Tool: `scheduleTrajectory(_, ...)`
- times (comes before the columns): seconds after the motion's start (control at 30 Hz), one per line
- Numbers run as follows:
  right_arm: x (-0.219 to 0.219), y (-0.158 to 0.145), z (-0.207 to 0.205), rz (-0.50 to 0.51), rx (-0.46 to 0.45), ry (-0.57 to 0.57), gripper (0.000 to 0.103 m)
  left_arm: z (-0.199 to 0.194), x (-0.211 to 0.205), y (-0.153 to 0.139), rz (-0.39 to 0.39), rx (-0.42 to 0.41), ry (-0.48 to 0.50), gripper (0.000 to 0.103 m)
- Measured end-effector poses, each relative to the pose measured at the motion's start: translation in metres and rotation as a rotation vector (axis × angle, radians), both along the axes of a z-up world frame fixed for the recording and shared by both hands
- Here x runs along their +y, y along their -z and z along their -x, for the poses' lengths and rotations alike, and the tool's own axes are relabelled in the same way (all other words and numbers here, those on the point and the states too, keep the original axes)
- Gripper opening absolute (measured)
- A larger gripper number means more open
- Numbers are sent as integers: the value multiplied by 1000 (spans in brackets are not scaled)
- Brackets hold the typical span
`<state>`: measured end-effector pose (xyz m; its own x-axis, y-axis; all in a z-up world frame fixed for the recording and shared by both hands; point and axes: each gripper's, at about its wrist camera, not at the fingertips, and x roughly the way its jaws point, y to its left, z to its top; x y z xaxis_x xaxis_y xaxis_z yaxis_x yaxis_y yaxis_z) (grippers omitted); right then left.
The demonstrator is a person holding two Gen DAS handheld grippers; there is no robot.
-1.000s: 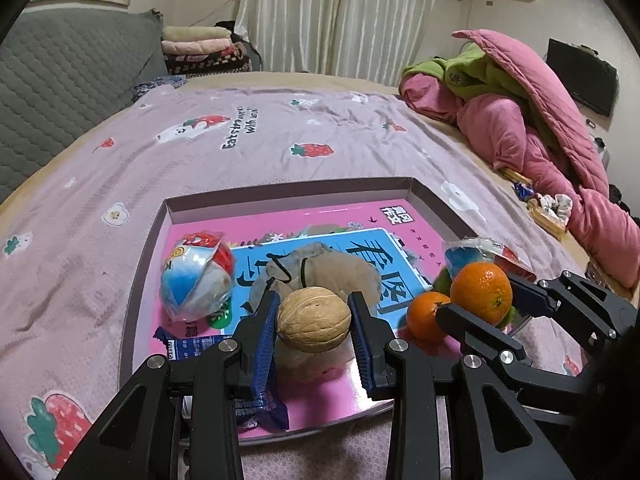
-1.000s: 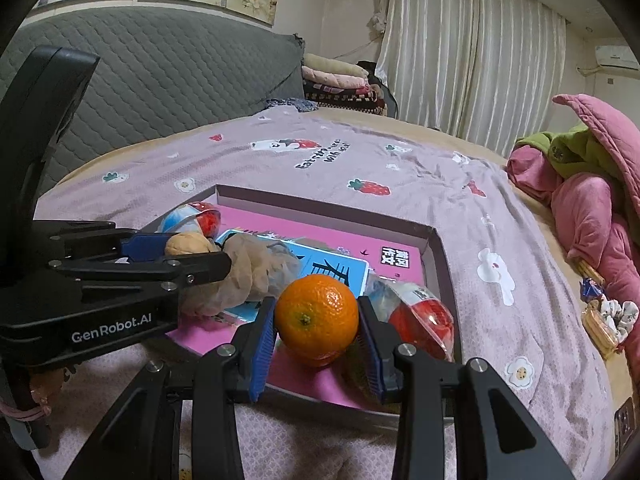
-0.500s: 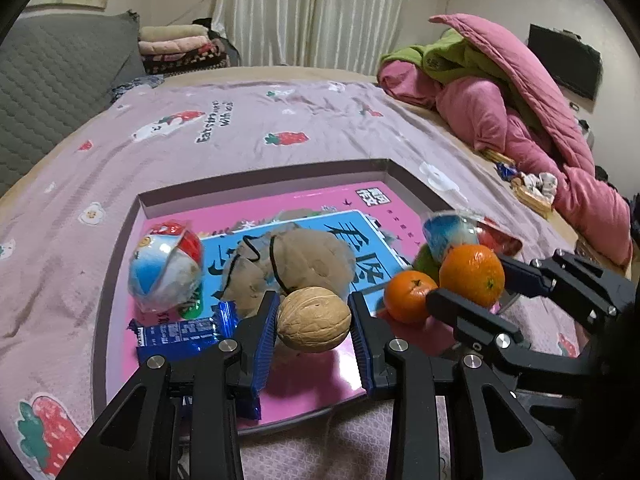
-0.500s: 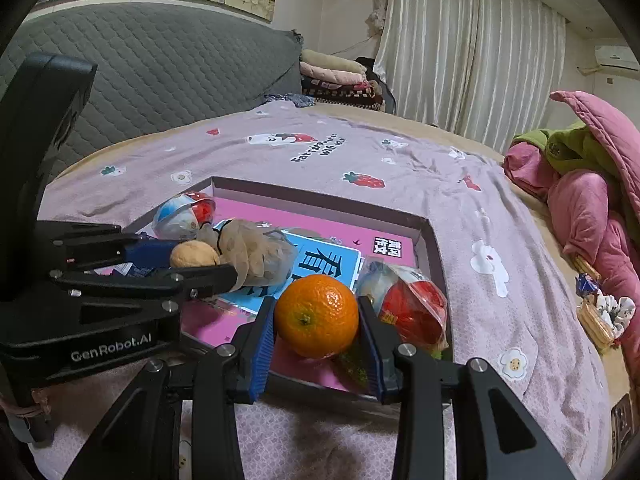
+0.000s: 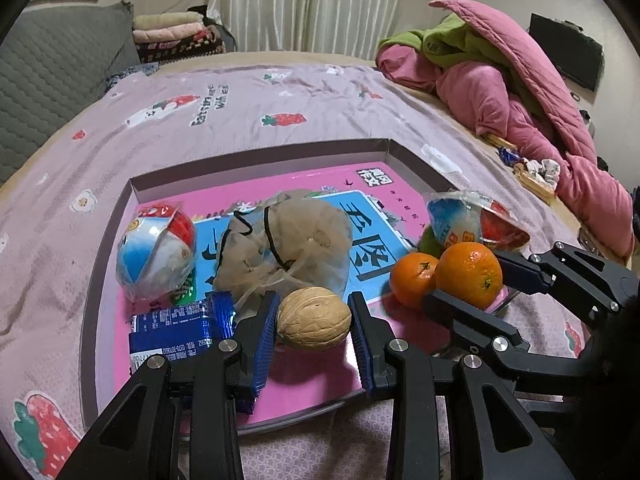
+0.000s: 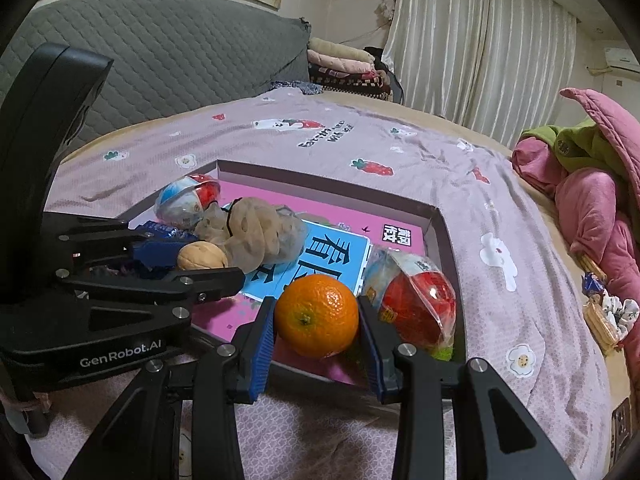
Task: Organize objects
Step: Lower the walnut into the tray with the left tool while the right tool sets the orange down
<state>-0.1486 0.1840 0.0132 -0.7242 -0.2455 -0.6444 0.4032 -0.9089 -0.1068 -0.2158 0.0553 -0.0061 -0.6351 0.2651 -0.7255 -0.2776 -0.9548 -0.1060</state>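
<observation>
My left gripper [image 5: 314, 326] clamps a tan, wrinkled walnut [image 5: 314, 318] over the near edge of the shallow box [image 5: 260, 158]. My right gripper [image 6: 316, 320] grips a glossy orange mandarin [image 6: 316, 315] above the box's near right corner. Only the left view shows a second mandarin [image 5: 410, 278] at 3 o'clock from the walnut and a blue snack wrapper [image 5: 172, 326] at 9. The right view alone shows my left gripper's side, at 9 o'clock from the held fruit. A mesh pouch [image 5: 288, 242] lies at 12 o'clock beyond the walnut.
</observation>
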Motion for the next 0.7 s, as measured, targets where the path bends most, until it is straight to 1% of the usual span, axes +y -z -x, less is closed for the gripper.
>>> scheduleTrajectory(0.23, 1, 2, 1, 6, -10, 1, 39, 3, 1, 5, 4, -29, 4, 36)
scheduleTrajectory(0.4, 2, 2, 3, 10, -20, 1, 39, 4, 2, 7, 14, -31, 3, 35)
scheduleTrajectory(0.7, 5, 3, 3, 34, -40, 3, 39, 7, -2, 7, -12, -71, 12, 36)
